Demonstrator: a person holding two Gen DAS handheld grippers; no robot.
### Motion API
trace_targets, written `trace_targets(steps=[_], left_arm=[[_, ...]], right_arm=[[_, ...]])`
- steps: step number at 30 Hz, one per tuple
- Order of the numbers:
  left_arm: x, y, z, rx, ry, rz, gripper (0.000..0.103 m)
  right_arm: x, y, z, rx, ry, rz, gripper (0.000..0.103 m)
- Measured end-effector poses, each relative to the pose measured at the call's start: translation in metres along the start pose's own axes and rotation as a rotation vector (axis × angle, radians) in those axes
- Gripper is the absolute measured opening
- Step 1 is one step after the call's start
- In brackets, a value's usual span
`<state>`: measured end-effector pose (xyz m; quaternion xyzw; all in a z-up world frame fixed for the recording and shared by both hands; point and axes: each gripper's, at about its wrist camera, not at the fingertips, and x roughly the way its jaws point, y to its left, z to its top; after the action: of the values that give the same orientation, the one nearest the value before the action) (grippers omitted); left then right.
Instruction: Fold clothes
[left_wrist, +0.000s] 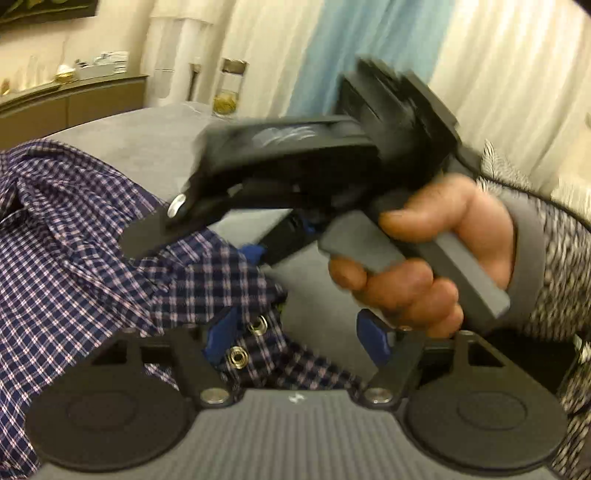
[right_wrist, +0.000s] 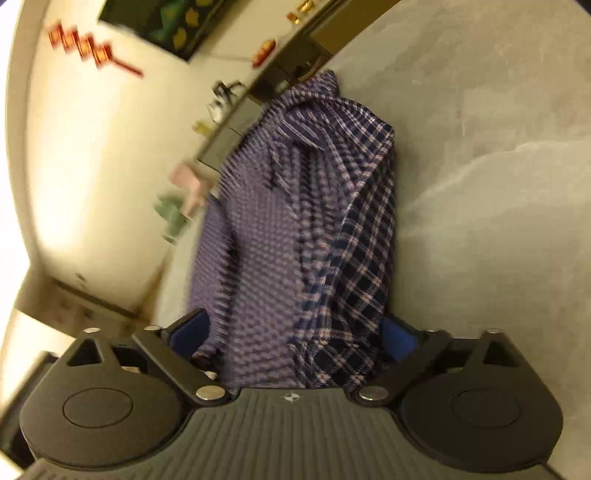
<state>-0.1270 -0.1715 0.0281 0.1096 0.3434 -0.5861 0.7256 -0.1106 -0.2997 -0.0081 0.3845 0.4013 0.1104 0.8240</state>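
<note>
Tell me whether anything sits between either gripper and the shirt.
Nothing visible does. The checked shirt already lies between the blue fingers of the left gripper, and it fills the gap of the right gripper too. Only grey bedding lies around it.

Navy-and-white checked cotton shirt (left_wrist: 74, 236) lies on grey fabric surface (left_wrist: 147, 136), its edge betw. black two-finger left gripper (left_wrist: 295, 332) fingers; black right gripper (right_wrist: 295, 332), fabric in its jaws, just above. Glass jar (left_wrist: 229, 88) behind.
</note>
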Motion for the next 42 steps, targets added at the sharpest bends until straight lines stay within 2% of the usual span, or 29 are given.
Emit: trace_targets(steps=[1,2,3,4,7,9,12,15,16,18,21,25,26,27,28,29,31,35,37,40,42], left_arm=[[-0.002,0.002,-0.002,-0.001,0.000,0.010,0.072],[-0.007,0.008,-0.003,-0.021,-0.008,0.016,0.072],[-0.013,0.015,-0.003,-0.046,-0.020,0.027,0.072],[-0.019,0.022,-0.003,-0.071,-0.035,0.042,0.072],[-0.040,0.055,0.000,-0.253,-0.129,0.075,0.073],[-0.054,0.080,-0.001,-0.405,-0.211,0.088,0.073],[-0.073,0.120,-0.020,-0.708,-0.386,0.048,0.075],[-0.088,0.145,-0.038,-0.892,-0.513,-0.024,0.076],[-0.091,0.148,-0.041,-0.911,-0.532,-0.026,0.077],[-0.093,0.151,-0.042,-0.914,-0.539,-0.003,0.077],[-0.089,0.150,-0.041,-0.906,-0.519,0.034,0.077],[-0.078,0.142,-0.025,-0.831,-0.456,0.125,0.076],[-0.080,0.137,-0.019,-0.798,-0.445,0.149,0.076],[-0.081,0.134,-0.010,-0.757,-0.437,0.179,0.075],[-0.083,0.130,0.000,-0.713,-0.433,0.209,0.075],[-0.083,0.127,0.012,-0.669,-0.427,0.230,0.075],[-0.079,0.123,0.037,-0.583,-0.407,0.263,0.075],[-0.045,0.135,0.066,-0.596,-0.228,0.366,0.077],[-0.027,0.142,0.079,-0.610,-0.131,0.419,0.074],[-0.006,0.157,0.069,-0.696,-0.094,0.403,0.073],[-0.002,0.163,0.058,-0.768,-0.129,0.362,0.073]], right_arm=[[-0.001,0.001,0.000,-0.024,0.005,-0.025,0.044],[-0.002,0.002,0.000,-0.047,0.009,-0.048,0.034],[-0.005,0.003,0.002,-0.053,0.005,-0.046,0.030],[-0.007,0.005,0.004,-0.058,0.003,-0.036,0.022],[-0.011,0.015,0.012,-0.063,-0.008,0.002,0.016],[-0.014,0.025,0.017,-0.026,-0.020,0.082,0.012],[-0.021,0.046,0.027,0.034,-0.047,0.245,0.010],[-0.040,0.077,0.031,0.105,-0.113,0.510,0.010],[-0.045,0.078,0.025,0.121,-0.129,0.540,0.009],[-0.053,0.075,0.013,0.145,-0.156,0.569,0.010],[-0.033,0.034,-0.013,0.219,-0.085,0.371,0.010],[-0.002,-0.023,-0.050,0.315,0.020,0.084,0.015],[0.000,-0.034,-0.053,0.343,0.028,0.073,0.011],[0.000,-0.037,-0.053,0.355,0.030,0.083,0.012],[-0.003,-0.036,-0.052,0.345,0.027,0.081,0.018],[-0.003,-0.033,-0.052,0.328,0.025,0.086,0.032],[-0.004,-0.027,-0.051,0.291,0.020,0.103,0.040],[-0.003,-0.006,-0.052,0.174,0.014,0.119,0.040],[-0.008,-0.006,-0.050,0.161,0.006,0.140,0.038],[-0.012,-0.007,-0.046,0.170,-0.003,0.173,0.017],[-0.013,-0.007,-0.047,0.181,0.002,0.187,0.015]])
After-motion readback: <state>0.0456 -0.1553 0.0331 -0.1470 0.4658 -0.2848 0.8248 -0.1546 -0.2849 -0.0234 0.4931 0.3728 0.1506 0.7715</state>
